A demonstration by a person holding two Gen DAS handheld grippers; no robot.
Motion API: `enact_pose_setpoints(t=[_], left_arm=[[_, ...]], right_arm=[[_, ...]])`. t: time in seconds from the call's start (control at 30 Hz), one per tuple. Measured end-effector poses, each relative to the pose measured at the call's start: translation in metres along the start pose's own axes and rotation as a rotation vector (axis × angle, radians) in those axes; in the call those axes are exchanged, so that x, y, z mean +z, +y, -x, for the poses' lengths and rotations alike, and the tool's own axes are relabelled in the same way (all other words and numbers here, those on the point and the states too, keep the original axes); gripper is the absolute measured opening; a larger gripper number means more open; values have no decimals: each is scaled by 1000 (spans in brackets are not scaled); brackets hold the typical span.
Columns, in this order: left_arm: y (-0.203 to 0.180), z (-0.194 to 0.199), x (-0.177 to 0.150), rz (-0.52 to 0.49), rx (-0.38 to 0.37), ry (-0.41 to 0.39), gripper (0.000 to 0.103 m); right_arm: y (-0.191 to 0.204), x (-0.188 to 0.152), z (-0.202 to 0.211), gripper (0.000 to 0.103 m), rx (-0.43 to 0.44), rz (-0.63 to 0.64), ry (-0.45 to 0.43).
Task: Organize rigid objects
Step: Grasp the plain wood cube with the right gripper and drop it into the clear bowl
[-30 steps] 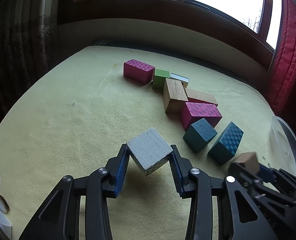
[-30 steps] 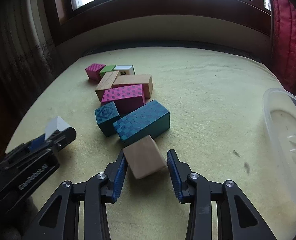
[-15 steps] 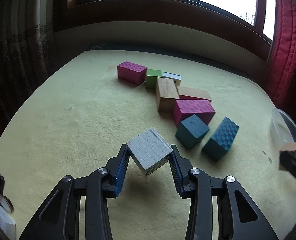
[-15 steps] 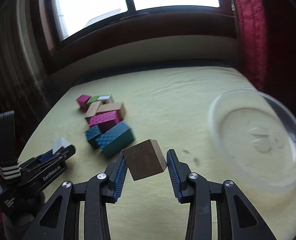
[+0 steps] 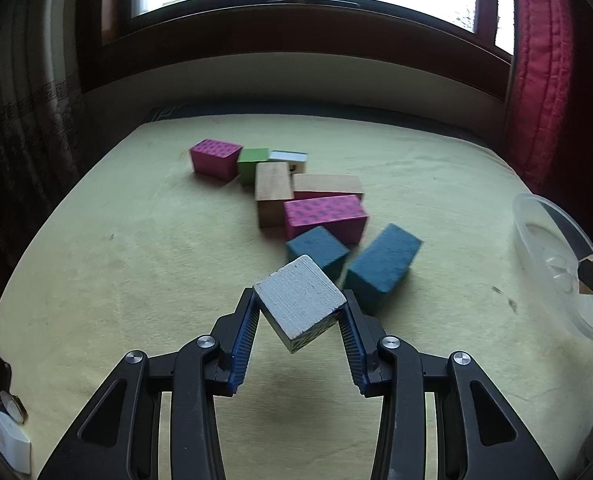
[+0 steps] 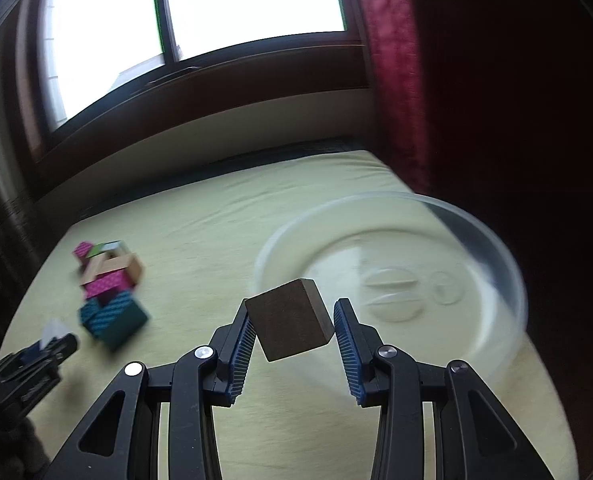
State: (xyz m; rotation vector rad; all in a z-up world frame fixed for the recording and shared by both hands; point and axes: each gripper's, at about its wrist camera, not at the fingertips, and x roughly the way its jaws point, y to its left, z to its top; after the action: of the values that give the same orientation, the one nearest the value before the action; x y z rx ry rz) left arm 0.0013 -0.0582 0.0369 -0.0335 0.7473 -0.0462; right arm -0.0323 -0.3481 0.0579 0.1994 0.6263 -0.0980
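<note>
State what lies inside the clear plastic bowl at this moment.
The clear plastic bowl looks empty: only its moulded base shows. The brown block, gripped by the right gripper, covers part of the near rim.

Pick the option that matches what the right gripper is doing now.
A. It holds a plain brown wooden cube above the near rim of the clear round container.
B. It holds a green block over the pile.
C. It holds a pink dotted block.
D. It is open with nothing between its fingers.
A: the right gripper clamps the brown cube, raised before the clear container, seen too from the left wrist.
</note>
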Motion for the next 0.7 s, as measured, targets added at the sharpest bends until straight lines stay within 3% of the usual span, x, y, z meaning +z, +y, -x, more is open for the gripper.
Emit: enact_pose_setpoints(t=[0.23,0.37,0.7], left_arm=[[-30,6,5,-50,-36,-7,42],[-49,8,7,-83,-53,-11,42],[-98,14,17,-156,-131,-19,42]], right_arm=[[-34,2,-8,43,-87,-63,-17],[-52,-1,-10,52,-122,-110,-21],[-73,-2,1,53,-180,-171,-87]])
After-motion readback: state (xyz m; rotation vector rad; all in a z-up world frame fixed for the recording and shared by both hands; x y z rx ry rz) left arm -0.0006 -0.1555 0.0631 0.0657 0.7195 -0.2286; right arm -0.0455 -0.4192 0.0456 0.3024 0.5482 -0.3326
